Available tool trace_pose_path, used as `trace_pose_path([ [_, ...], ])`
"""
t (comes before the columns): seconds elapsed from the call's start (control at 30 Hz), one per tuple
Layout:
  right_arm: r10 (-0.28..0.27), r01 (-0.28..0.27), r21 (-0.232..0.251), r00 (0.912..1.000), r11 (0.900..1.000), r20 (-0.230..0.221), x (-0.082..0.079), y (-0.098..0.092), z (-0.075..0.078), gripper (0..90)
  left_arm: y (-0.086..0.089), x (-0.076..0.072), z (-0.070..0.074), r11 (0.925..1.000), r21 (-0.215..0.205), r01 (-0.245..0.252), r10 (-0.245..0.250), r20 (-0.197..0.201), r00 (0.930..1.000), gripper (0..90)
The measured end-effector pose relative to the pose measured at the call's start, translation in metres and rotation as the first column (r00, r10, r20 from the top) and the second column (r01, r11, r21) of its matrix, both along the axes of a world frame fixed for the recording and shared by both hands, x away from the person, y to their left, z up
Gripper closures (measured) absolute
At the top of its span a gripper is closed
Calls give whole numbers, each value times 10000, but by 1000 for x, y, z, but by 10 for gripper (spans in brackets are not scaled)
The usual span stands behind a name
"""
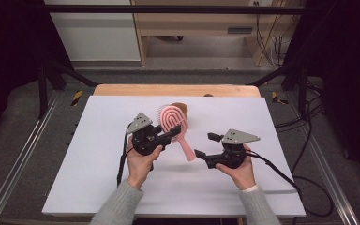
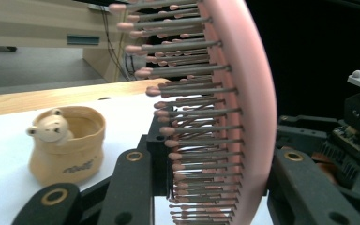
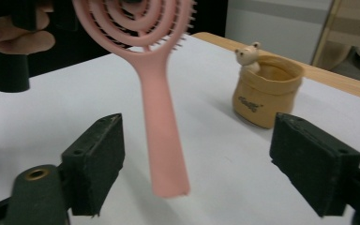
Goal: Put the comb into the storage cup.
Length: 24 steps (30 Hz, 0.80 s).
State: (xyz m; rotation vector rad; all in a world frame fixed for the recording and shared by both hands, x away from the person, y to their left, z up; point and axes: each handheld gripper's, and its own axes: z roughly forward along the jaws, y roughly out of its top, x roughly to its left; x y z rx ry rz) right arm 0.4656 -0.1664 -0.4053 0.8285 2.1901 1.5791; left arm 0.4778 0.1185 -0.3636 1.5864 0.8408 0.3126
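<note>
1. The left gripper [image 1: 171, 133] pinches the head of the pink hairbrush [image 1: 176, 126] and holds it up above the bench [image 1: 98, 187].
2. The right gripper [image 1: 205, 145] is spread wide, with the brush handle between its jaws, not touching.
3. A small bear pot [image 3: 265, 91] stands behind.

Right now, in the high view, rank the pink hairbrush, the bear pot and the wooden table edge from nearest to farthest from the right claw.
1. Pink hairbrush: handle end just left of the right claw.
2. Bear pot: behind the brush head.
3. Wooden table edge: far side, beyond the white sheet.
</note>
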Motion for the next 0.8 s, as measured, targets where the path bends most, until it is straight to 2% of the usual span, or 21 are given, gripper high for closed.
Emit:
trace_pose_path([
  [0.13, -484, 486, 54, 9984, 9988, -281, 2, -13, -2, 62, 6, 2, 2, 9998, 96, -166, 166, 25, 9999, 629],
  [0.23, -791, 794, 67, 9961, 9968, -388, 4, -21, -3, 32, 9, 4, 4, 9995, 209, -244, 242, 71, 9997, 629],
  [0.43, -906, 919, 169, 9936, 9956, -678, 4, -33, -6, 4, 17, 5, 9, 9986, 363, -392, 387, 137, 9992, 628],
  [0.8, -969, 976, 35, 9913, 9952, -886, 5, -51, -16, 3, 25, 8, 19, 9971, 508, -562, 548, 280, 9981, 628],
])
